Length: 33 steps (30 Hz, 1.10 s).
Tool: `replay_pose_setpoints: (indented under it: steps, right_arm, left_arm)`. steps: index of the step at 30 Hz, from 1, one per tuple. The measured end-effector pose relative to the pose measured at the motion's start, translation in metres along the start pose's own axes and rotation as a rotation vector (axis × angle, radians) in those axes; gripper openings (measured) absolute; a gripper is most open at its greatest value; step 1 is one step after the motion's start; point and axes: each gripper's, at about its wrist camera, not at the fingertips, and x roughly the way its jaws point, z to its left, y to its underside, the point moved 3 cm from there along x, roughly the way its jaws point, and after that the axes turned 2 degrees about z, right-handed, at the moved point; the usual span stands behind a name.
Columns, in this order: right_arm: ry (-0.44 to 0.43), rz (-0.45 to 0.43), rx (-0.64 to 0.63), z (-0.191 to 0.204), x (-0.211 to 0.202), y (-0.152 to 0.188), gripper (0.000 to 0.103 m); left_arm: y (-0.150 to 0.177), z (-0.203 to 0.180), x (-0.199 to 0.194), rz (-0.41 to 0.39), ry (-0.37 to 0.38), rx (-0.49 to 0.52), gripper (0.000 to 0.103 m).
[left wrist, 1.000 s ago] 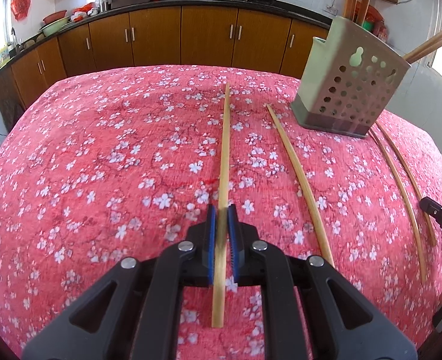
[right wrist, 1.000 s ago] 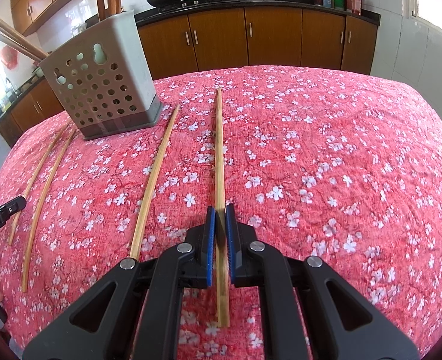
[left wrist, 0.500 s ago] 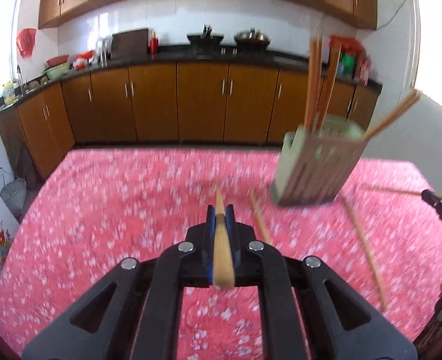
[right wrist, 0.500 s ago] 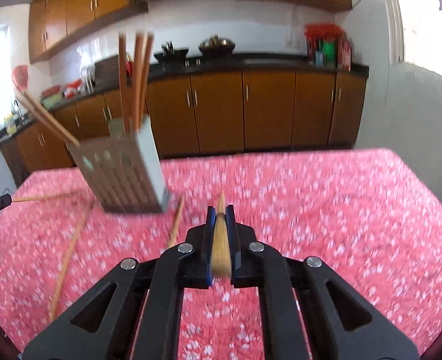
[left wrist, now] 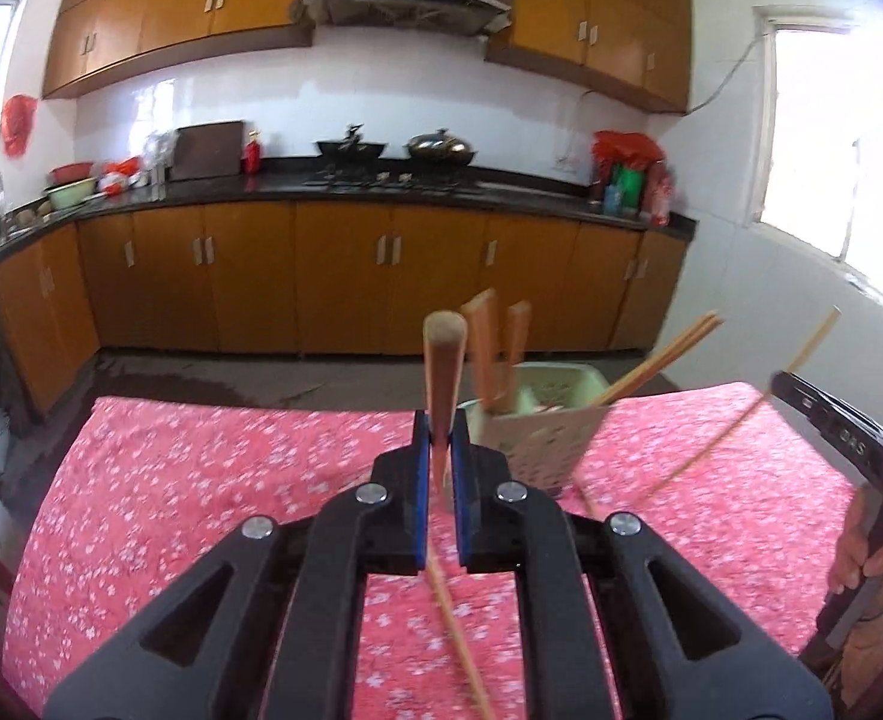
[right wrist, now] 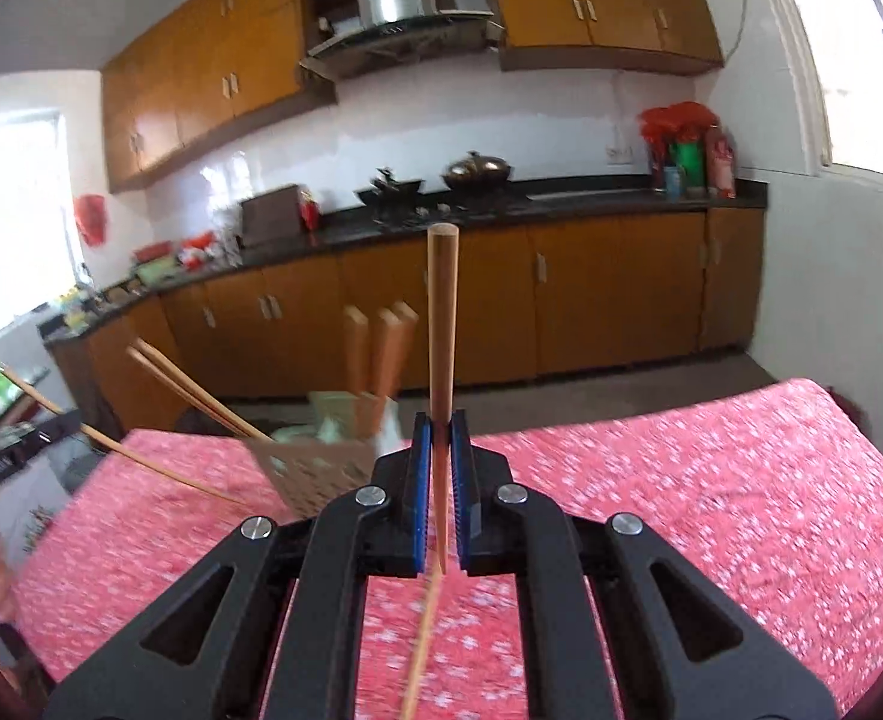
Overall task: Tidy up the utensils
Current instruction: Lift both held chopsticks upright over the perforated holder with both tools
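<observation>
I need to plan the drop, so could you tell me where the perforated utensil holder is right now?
The utensil holder stands on the red floral tablecloth, just right of the left gripper in its view and just left of the right gripper in the right-wrist view.

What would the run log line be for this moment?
left tool: shut on chopstick | right tool: shut on chopstick | both above tablecloth | utensil holder: not yet reached
</observation>
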Motion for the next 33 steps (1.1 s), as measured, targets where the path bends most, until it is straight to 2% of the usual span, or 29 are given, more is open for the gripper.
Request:
replay_pose_setpoints:
  steps: [7, 10, 14, 19, 21, 28, 29, 30, 32, 33]
  right_arm:
    - [-0.111, -0.111, 0.006, 0.029, -0.02, -0.041, 0.008]
    - [-0.117, -0.159, 0.0, 0.038, -0.019, -0.054, 0.008]
    - [-0.105, -0.212, -0.023, 0.051, -0.006, -0.069, 0.008]
    - [-0.083, -0.173, -0.033, 0.053, 0.021, -0.06, 0.008]
    - [-0.073, -0.15, -0.031, 0.05, 0.032, -0.055, 0.008]
    - [-0.05, -0.068, -0.013, 0.044, 0.057, -0.04, 0.008]
    - [-0.044, -0.065, -0.013, 0.043, 0.059, -0.04, 0.008]
    - [-0.044, -0.061, -0.017, 0.044, 0.059, -0.039, 0.011]
    - [-0.042, -0.059, -0.022, 0.045, 0.058, -0.039, 0.022]
    - [-0.038, -0.065, -0.024, 0.046, 0.057, -0.039, 0.031]
  left_arm:
    - [-0.031, -0.034, -0.019, -0.074, 0.091, 0.018, 0.008]
    - [-0.05, -0.045, -0.019, -0.123, 0.097, 0.003, 0.008]
    - [-0.066, -0.049, -0.013, -0.179, 0.067, -0.021, 0.008]
    - [-0.085, -0.042, 0.001, -0.22, 0.056, -0.092, 0.008]
    - [-0.089, -0.041, 0.01, -0.221, 0.043, -0.087, 0.008]
    - [-0.071, -0.04, 0.058, -0.125, 0.036, -0.085, 0.008]
    - [-0.069, -0.039, 0.062, -0.118, 0.037, -0.088, 0.011]
    - [-0.066, -0.038, 0.063, -0.114, 0.041, -0.09, 0.013]
    - [-0.064, -0.037, 0.065, -0.114, 0.039, -0.093, 0.026]
    - [-0.064, -0.036, 0.063, -0.119, 0.039, -0.095, 0.029]
